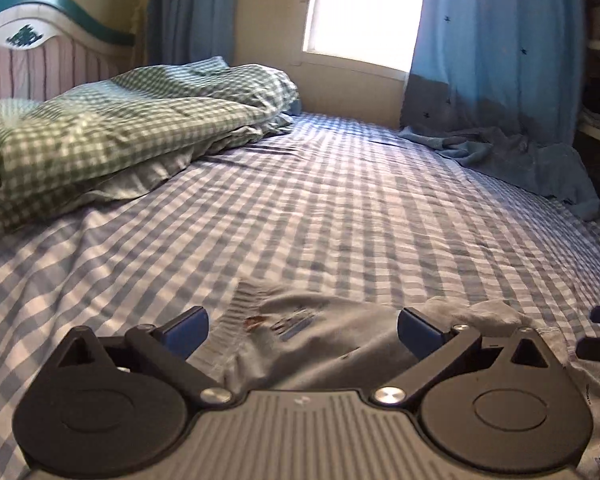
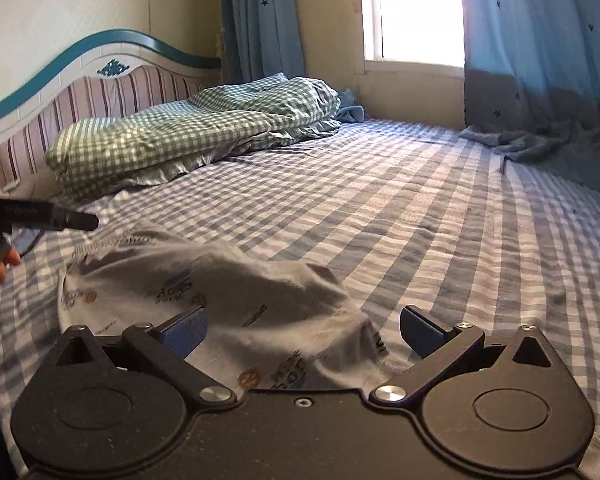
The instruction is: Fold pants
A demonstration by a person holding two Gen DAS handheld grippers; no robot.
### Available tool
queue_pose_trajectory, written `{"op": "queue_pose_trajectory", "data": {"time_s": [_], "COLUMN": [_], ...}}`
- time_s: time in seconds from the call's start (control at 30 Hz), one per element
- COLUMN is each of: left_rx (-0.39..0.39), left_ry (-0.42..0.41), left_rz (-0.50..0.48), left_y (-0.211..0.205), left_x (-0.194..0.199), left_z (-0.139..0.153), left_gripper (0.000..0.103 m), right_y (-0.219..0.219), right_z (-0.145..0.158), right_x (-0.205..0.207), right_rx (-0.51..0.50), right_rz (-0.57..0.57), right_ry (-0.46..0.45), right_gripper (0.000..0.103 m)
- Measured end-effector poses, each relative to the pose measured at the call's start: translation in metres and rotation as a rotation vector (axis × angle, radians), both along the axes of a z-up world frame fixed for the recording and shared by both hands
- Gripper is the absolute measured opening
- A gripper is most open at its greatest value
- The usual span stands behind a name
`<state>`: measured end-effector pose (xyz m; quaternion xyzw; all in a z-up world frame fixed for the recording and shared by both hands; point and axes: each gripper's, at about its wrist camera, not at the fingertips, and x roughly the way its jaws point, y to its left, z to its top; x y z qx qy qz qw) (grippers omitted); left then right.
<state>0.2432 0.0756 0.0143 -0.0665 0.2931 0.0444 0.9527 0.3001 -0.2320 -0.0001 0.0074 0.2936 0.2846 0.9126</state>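
Pants (image 2: pixel 204 292) grey, printed, crumpled.

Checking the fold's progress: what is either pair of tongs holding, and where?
Nothing: left tongs and right tongs gape open above the grey printed pants.

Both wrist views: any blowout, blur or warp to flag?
Left wrist: window blown out white; green check duvet and pants print smeared by motion blur. Right wrist: window clipped too, headboard bowed by fisheye, pants partly in shadow, print soft.
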Motion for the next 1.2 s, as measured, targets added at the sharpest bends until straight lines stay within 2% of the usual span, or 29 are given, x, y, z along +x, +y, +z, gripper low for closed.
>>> {"op": "queue_pose_trajectory", "data": {"time_s": [0.07,0.13,0.2,0.23,0.27,0.3,0.33,0.37,0.4,0.53,0.6,0.63,0.7,0.73,0.8,0.83,0.93,1.03,1.13,1.2], "left_rx": [0.021,0.035,0.047,0.051,0.054,0.053,0.051,0.049,0.045,0.043,0.077,0.103,0.153,0.164,0.169,0.166,0.160,0.153,0.145,0.143], "left_ry": [-0.012,-0.009,0.006,0.020,0.035,0.048,0.059,0.065,0.067,0.059,0.066,0.072,0.088,0.085,0.085,0.091,0.089,0.091,0.092,0.093], "left_rz": [-0.055,-0.096,-0.115,-0.117,-0.124,-0.130,-0.132,-0.129,-0.125,-0.116,-0.101,-0.097,-0.103,-0.105,-0.106,-0.106,-0.107,-0.108,-0.108,-0.108], "left_y": [-0.019,-0.034,-0.043,-0.045,-0.045,-0.044,-0.044,-0.041,-0.038,-0.028,-0.026,-0.027,-0.029,-0.031,-0.031,-0.031,-0.030,-0.029,-0.028,-0.027], "left_x": [0.018,0.035,0.048,0.052,0.054,0.055,0.054,0.051,0.046,0.027,0.020,0.018,0.015,0.014,0.014,0.015,0.014,0.014,0.015,0.015], "left_z": [-0.004,-0.009,-0.019,-0.023,-0.028,-0.033,-0.037,-0.040,-0.042,-0.050,-0.058,-0.062,-0.069,-0.068,-0.067,-0.067,-0.067,-0.068,-0.068,-0.068], "left_gripper": [0.103,0.103,0.103,0.103,0.103,0.103,0.103,0.103,0.103,0.103,0.103,0.103,0.103,0.103,0.103,0.103,0.103,0.103,0.103,0.103], "right_y": [-0.004,-0.005,-0.005,-0.005,-0.003,-0.002,0.000,0.000,0.002,0.021,0.033,0.038,0.037,0.034,0.024,0.018,-0.001,-0.014,-0.014,-0.018], "right_z": [-0.008,-0.018,-0.024,-0.026,-0.028,-0.028,-0.027,-0.025,-0.021,-0.011,-0.019,-0.024,-0.031,-0.031,-0.027,-0.024,-0.023,-0.036,-0.048,-0.057], "right_x": [0.031,0.056,0.069,0.072,0.072,0.069,0.063,0.055,0.045,-0.009,-0.033,-0.041,-0.044,-0.040,-0.024,-0.014,0.019,0.054,0.079,0.093], "right_rx": [0.036,0.080,0.090,0.074,0.051,0.027,0.004,-0.006,-0.016,-0.120,-0.181,-0.201,-0.179,-0.142,-0.039,0.022,0.178,0.333,0.459,0.568], "right_rz": [0.014,0.048,0.057,0.063,0.078,0.088,0.084,0.083,0.090,0.168,0.233,0.258,0.262,0.256,0.217,0.190,0.122,0.095,0.103,0.060], "right_ry": [0.093,0.189,0.249,0.264,0.270,0.265,0.242,0.213,0.175,0.035,0.024,0.032,0.050,0.076,0.148,0.184,0.292,0.460,0.607,0.695], "right_gripper": [0.102,0.097,0.076,0.070,0.052,0.033,0.025,0.012,0.009,0.007,0.008,0.010,0.029,0.032,0.046,0.048,0.050,0.051,0.049,0.046]}}
